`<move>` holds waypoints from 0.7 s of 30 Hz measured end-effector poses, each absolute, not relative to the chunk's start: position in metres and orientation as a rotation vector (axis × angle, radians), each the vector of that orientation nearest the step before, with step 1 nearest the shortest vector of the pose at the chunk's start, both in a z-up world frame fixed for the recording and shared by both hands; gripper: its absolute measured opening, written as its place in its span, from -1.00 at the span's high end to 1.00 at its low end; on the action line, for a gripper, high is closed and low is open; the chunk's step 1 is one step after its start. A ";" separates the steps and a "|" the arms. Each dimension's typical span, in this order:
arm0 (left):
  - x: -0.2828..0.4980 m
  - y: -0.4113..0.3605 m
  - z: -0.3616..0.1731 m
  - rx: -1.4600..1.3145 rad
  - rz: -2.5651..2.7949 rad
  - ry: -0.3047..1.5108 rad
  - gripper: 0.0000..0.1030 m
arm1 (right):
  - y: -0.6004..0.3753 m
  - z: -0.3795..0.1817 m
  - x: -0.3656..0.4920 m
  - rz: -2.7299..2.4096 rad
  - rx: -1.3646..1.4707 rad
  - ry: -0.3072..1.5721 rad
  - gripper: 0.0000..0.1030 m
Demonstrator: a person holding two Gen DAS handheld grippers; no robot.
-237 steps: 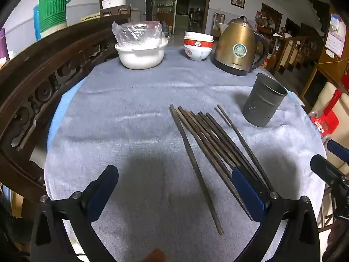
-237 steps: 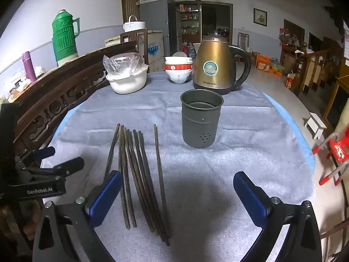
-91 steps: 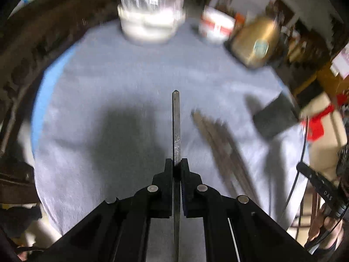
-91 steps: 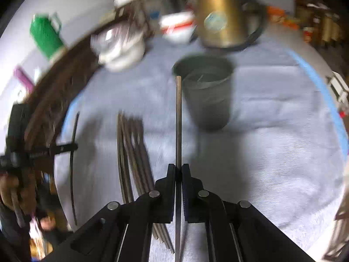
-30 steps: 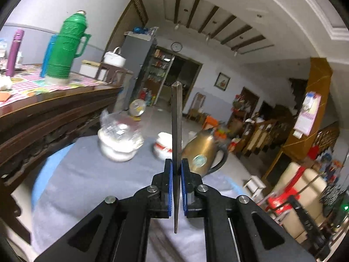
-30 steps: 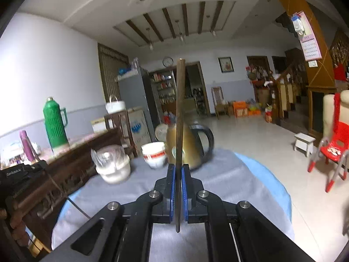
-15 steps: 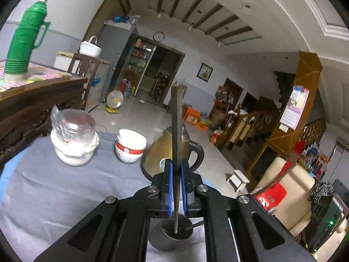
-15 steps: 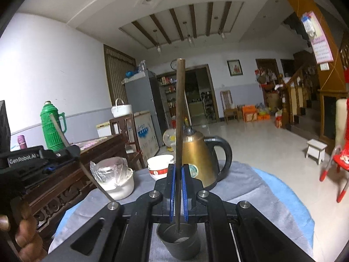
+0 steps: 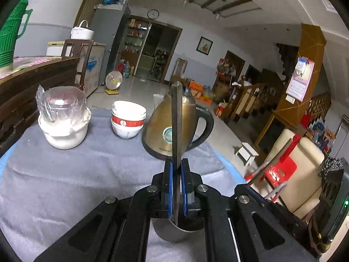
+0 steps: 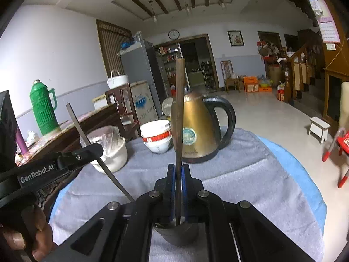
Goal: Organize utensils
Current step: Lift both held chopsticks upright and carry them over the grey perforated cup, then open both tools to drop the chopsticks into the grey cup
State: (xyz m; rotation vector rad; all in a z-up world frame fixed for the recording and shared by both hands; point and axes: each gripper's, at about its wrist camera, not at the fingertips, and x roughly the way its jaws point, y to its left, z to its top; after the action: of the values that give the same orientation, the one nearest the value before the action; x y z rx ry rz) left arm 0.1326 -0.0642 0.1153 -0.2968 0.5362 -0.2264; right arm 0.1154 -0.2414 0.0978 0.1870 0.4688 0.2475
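Lighting: dim, even indoor light; pale walls and ceiling (image 10: pixel 196 2) brightest, lower half of both views darker; small ceiling lamps (image 10: pixel 154 18) show as weak bright spots.
Glare: soft sheen on the brass-coloured kettle (image 9: pixel 174 126); white highlight on the plastic-covered bowl (image 9: pixel 63 118); faint reflection on the floor tiles (image 10: pixel 272 118).
Shadows: diffuse, no hard edges on the table (image 9: pixel 65 174) cloth.
Distortion: strong fisheye curvature; black vignette at all corners.
Focus: centre sharp; red chair (image 10: pixel 340 148) at the right edge slightly smeared.
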 end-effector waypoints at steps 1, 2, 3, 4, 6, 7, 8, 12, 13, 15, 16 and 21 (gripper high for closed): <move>0.133 -0.064 0.114 -0.294 -0.224 0.542 0.85 | -0.240 0.096 0.117 0.247 0.187 0.477 0.88; 0.135 -0.064 0.112 -0.292 -0.224 0.549 0.85 | -0.240 0.094 0.119 0.246 0.187 0.487 0.88; 0.134 -0.065 0.111 -0.290 -0.223 0.556 0.85 | -0.240 0.093 0.119 0.246 0.188 0.494 0.88; 0.136 -0.064 0.109 -0.289 -0.221 0.559 0.85 | -0.240 0.092 0.119 0.244 0.186 0.502 0.88; 0.136 -0.066 0.107 -0.284 -0.221 0.568 0.85 | -0.238 0.090 0.120 0.241 0.178 0.517 0.87; 0.137 -0.066 0.106 -0.280 -0.223 0.576 0.85 | -0.237 0.088 0.121 0.241 0.173 0.530 0.86; 0.137 -0.066 0.105 -0.276 -0.222 0.582 0.85 | -0.236 0.087 0.122 0.241 0.169 0.542 0.86; 0.134 -0.061 0.107 -0.272 -0.207 0.595 0.53 | -0.234 0.086 0.121 0.222 0.153 0.566 0.83; 0.131 -0.056 0.110 -0.284 -0.205 0.591 0.44 | -0.235 0.088 0.120 0.213 0.149 0.566 0.78; 0.119 -0.044 0.121 -0.312 -0.187 0.555 0.07 | -0.237 0.094 0.114 0.192 0.140 0.556 0.53; 0.114 -0.037 0.125 -0.322 -0.178 0.540 -0.06 | -0.239 0.097 0.110 0.182 0.140 0.544 0.14; 0.063 0.011 0.150 -0.365 -0.110 0.433 -0.39 | -0.257 0.115 0.073 0.131 0.164 0.463 -0.57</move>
State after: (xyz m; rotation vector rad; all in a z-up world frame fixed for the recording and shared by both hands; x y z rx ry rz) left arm 0.0626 0.0112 0.1500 -0.3650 0.4328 -0.1098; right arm 0.0734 -0.2565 0.1150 0.1641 0.4630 0.1306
